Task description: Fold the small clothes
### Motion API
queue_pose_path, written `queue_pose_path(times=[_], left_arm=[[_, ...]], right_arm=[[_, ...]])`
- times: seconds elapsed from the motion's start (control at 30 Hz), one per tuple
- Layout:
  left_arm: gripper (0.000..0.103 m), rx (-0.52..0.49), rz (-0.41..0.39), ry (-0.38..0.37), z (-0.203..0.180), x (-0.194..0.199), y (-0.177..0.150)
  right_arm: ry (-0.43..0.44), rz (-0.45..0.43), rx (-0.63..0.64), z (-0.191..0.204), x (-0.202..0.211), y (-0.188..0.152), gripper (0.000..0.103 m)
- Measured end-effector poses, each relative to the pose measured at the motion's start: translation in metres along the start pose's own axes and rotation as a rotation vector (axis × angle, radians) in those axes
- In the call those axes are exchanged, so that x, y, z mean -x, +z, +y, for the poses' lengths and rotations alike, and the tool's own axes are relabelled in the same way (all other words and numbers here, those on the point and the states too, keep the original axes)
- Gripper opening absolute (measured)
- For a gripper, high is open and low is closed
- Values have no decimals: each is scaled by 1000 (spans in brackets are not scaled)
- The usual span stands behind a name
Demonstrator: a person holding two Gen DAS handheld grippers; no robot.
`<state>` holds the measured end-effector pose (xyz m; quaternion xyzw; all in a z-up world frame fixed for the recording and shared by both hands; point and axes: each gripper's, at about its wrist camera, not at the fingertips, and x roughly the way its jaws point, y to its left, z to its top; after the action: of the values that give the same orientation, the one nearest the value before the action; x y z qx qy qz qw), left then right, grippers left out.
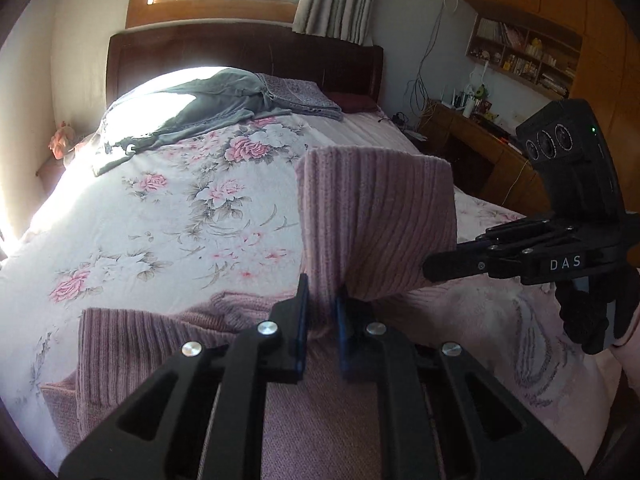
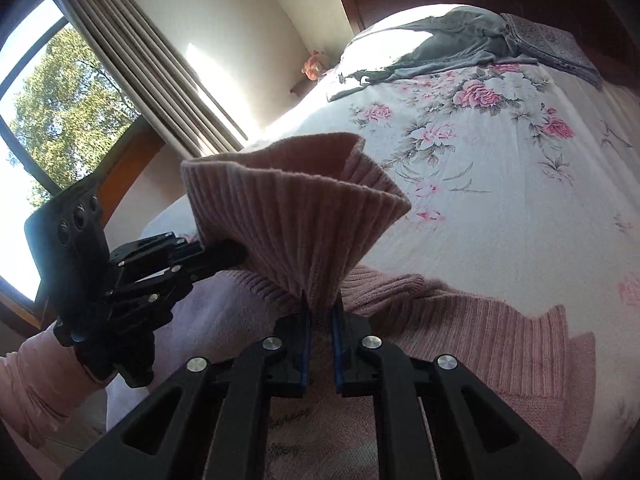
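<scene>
Pink ribbed knitwear (image 1: 372, 216), a small sweater by the look of it, lies on the floral bedspread (image 1: 168, 200) at the near edge of the bed, with one ribbed end lifted off the bed between the two grippers.

Going left to right in the left wrist view: a flat ribbed portion rests on the bedspread at the lower left. Beside it, the left gripper (image 1: 322, 304) has its jaws nearly closed, pinching a bunched fold of the raised knit between the blue pads. To the right, the right gripper (image 1: 434, 270) reaches in sideways, its tips at the lower right corner of the lifted flap. Its own camera shows its jaws (image 2: 320, 312) drawn close together on a gathered pleat of the same fabric, which fans upward from the pinch.

Farther up the bed, well apart from the work, a grey garment (image 1: 200, 112) lies crumpled beside a folded purple cloth (image 1: 296, 94) near the headboard (image 1: 240, 52).

The knit looks soft, thick and floppy, light enough to lift but likely to sag and stretch between two pinch points. It should not slip much, given the ribbed texture. Holding it at the corners of the ribbed hem, rather than mid-panel, would probably keep the edge straight for a clean fold.
</scene>
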<state>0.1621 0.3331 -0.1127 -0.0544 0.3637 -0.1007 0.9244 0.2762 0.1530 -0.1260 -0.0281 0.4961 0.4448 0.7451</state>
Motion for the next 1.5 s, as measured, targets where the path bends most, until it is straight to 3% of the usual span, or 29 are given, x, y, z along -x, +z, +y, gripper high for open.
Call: queue_pose_path(times=[0.1, 0.3, 0.43, 0.47, 0.53, 0.63, 0.73, 0.8, 0.93, 1.0, 1.13, 1.27, 1.3, 1.33, 1.37, 1.43, 1.5], left_arm=[[11, -4, 76, 2, 2, -15, -23], [20, 40, 53, -41, 14, 10, -29], [25, 107, -52, -76, 21, 36, -3], [32, 101, -48, -73, 20, 33, 7], [35, 123, -35, -107, 21, 21, 26], [36, 162, 57, -133, 19, -14, 50], [33, 142, 182, -171, 8, -47, 48], [28, 115, 252, -193, -1, -58, 34], [28, 84, 294, -229, -13, -52, -5], [28, 69, 250, -217, -14, -42, -21], [28, 147, 198, -219, -9, -36, -32], [28, 156, 174, -208, -12, -34, -37], [28, 158, 173, -209, -12, -32, -38], [28, 159, 175, -210, -11, -30, -38], [28, 154, 176, -209, -12, -27, -39], [28, 150, 178, -209, -11, -17, -39], [29, 172, 167, -229, -5, -1, -37]], right_arm=[[-19, 66, -24, -1, -19, -21, 8], [-33, 52, -25, 1, -17, -41, 9], [-62, 51, 12, 9, -15, -44, 9], [-70, 49, 26, 11, -15, -45, 9], [-78, 46, 42, 16, -15, -47, 9], [-73, 40, 40, 16, -14, -50, 9], [-60, 40, 20, 14, -10, -51, 9], [-27, 57, -14, 9, -3, -54, 15], [-32, 61, -77, -5, 20, -60, 23], [-22, 36, -120, -12, 31, -53, 26], [45, 14, -263, -30, 29, -19, 65], [99, 99, -383, -43, -12, 7, 67], [97, 125, -411, -45, -23, 9, 65], [101, 135, -422, -46, -31, 9, 43], [133, 132, -426, -45, -36, 10, 12], [202, 75, -424, -39, -31, 8, 8], [195, 36, -332, -21, -20, 5, 7]])
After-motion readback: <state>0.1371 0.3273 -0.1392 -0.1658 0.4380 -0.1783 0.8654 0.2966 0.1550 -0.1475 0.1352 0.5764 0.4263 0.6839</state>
